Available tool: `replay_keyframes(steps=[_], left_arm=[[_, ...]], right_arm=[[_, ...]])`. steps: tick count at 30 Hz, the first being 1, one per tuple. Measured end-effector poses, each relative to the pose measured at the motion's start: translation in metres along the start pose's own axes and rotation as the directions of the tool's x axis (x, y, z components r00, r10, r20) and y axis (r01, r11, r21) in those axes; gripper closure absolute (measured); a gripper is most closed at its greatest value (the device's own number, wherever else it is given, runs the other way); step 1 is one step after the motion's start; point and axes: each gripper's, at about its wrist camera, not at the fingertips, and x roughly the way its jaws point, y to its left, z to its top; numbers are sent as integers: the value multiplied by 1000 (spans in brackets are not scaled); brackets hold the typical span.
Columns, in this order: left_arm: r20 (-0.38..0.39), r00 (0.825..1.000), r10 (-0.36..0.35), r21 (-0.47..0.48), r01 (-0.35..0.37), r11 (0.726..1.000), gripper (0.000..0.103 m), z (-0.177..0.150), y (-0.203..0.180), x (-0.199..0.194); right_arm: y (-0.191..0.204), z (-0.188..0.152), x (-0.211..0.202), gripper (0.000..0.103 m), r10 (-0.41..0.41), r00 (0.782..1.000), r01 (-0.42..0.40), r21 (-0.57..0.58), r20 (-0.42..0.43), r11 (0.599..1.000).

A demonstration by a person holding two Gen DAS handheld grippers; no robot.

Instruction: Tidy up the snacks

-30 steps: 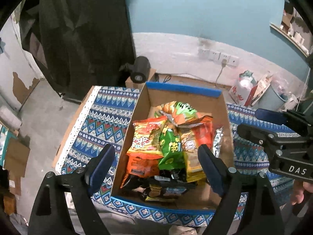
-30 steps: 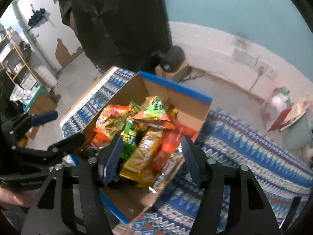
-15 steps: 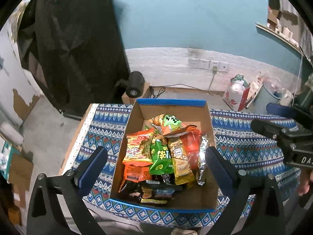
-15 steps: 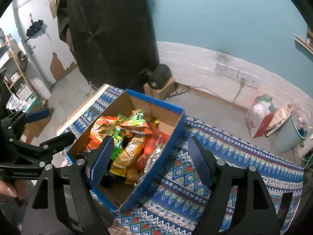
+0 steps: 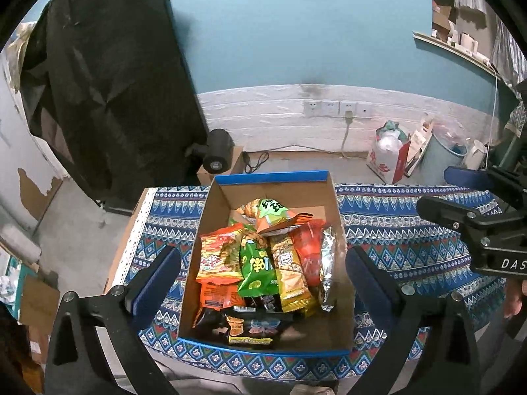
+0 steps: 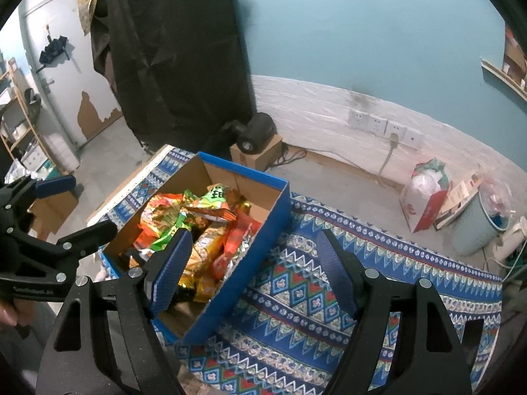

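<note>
The blue cardboard box (image 5: 270,177) sits on the blue patterned cloth (image 5: 395,217). Bright snack bags (image 5: 257,260) lie piled inside the box. The left gripper (image 5: 263,270) hangs above the box, wide apart, holding nothing. The right gripper (image 6: 253,263) hangs over the box's right wall, wide apart and empty too.

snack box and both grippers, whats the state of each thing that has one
cardboard box: open-topped, upright on the patterned cloth
snack packets: piled inside the box, sealed as far as can be seen
left gripper: open, holding nothing
right gripper: open, holding nothing
wall socket: one plug in
</note>
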Motion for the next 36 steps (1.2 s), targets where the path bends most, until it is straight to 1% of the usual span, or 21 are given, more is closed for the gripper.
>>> replay_keyframes(steps=[10,25,36], left_arm=[[-14,1000,-9,-7,9,1000,2,-1,-3,2],[-7,999,-35,-25,35,999,2,-1,1,-2],[-13,1000,-21,-20,21,1000,2,-1,-3,-3]], right_arm=[[-6,1,-1,26,-10,1000,10,3,-2,1000],[-6,-1,1,26,-22,1000,22,-3,-8,1000],[-8,-4,3,26,-30,1000,30,-6,-9,1000]])
